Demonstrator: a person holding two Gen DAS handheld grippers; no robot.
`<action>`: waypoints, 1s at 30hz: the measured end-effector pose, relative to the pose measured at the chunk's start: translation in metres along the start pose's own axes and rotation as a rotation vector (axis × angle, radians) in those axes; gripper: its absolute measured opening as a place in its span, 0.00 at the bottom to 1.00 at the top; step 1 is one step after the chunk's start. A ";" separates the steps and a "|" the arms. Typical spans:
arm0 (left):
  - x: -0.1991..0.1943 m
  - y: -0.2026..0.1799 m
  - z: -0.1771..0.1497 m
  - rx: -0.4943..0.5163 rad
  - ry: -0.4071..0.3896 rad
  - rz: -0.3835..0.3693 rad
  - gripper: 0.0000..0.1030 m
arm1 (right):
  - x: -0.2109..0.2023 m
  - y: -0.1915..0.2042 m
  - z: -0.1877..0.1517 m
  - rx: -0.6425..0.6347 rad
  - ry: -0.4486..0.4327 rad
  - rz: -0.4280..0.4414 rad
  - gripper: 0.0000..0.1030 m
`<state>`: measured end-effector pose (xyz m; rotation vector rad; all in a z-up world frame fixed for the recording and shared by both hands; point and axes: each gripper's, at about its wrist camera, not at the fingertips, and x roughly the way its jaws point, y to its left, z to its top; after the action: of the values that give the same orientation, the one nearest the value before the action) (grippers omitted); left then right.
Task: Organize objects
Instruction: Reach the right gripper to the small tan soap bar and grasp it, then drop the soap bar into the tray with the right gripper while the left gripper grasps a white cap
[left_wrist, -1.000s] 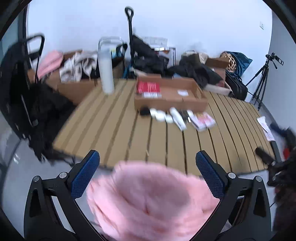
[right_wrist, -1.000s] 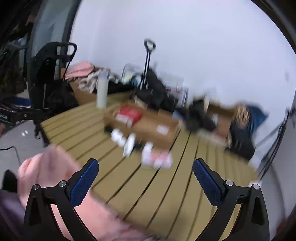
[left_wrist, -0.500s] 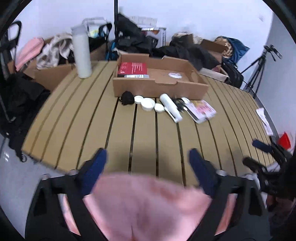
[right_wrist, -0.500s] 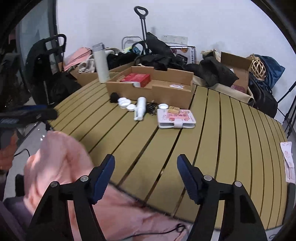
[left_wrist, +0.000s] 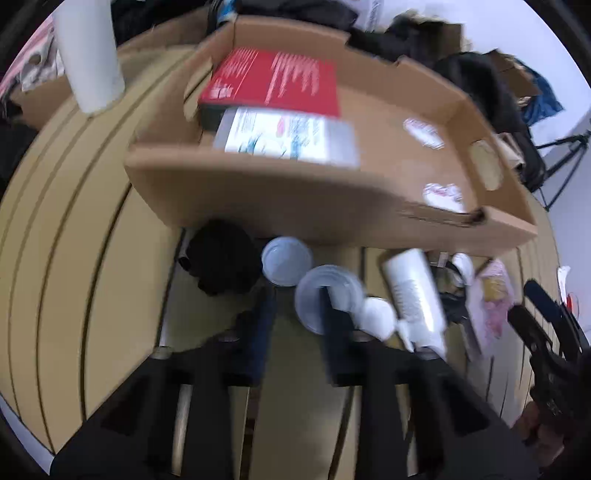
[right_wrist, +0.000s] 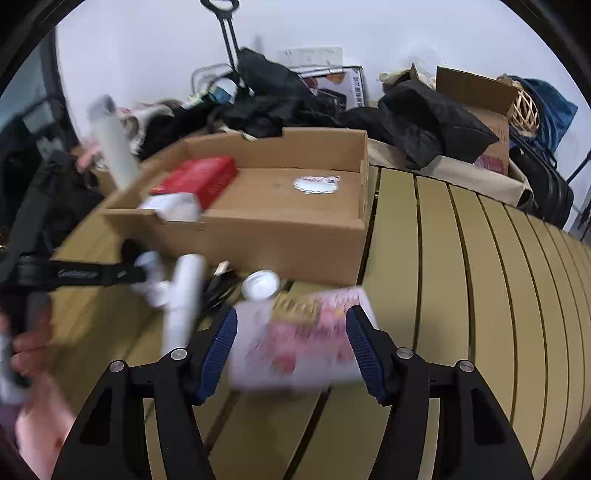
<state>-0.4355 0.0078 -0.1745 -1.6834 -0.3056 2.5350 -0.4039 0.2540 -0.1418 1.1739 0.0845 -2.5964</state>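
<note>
- Left wrist view: the left gripper (left_wrist: 297, 317) points steeply down at small things lying on the slatted table (left_wrist: 92, 295) just in front of the box (left_wrist: 295, 199). Its jaws have just been closing and stand narrow; the right finger overlaps the big lid (left_wrist: 328, 291), but blur hides whether anything is pinched.
- Beside that lid lie a small lid (left_wrist: 286, 255), a black lump (left_wrist: 221, 258) to the left and a white tube (left_wrist: 413, 295) to the right, its long axis running away from the box.
- Right wrist view: the right gripper (right_wrist: 291, 332) straddles a pink pack (right_wrist: 306, 339), flat and glossy, lying crosswise between the ribbed blue pads. The jaws have just been closing too; they flank the pack's ends, though contact is not clear.
- The right hand is nearer the pack, the left nearer the lids.
- The box is plain corrugated card, shallow and open-topped, holding a red carton (right_wrist: 199, 177) at its left end; most of its floor is bare, so I judge it the likely destination.
</note>
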 end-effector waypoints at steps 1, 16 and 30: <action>-0.002 -0.001 -0.001 0.007 -0.004 -0.010 0.10 | 0.008 0.000 0.002 -0.004 0.001 -0.010 0.64; -0.152 -0.009 -0.080 0.068 -0.173 -0.067 0.02 | -0.066 0.006 -0.018 -0.010 -0.056 -0.030 0.35; -0.246 0.008 -0.185 0.022 -0.260 -0.072 0.02 | -0.208 0.020 -0.127 0.061 -0.050 -0.025 0.35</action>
<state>-0.1690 -0.0220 -0.0235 -1.3098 -0.3472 2.6918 -0.1761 0.3055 -0.0703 1.1345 0.0092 -2.6659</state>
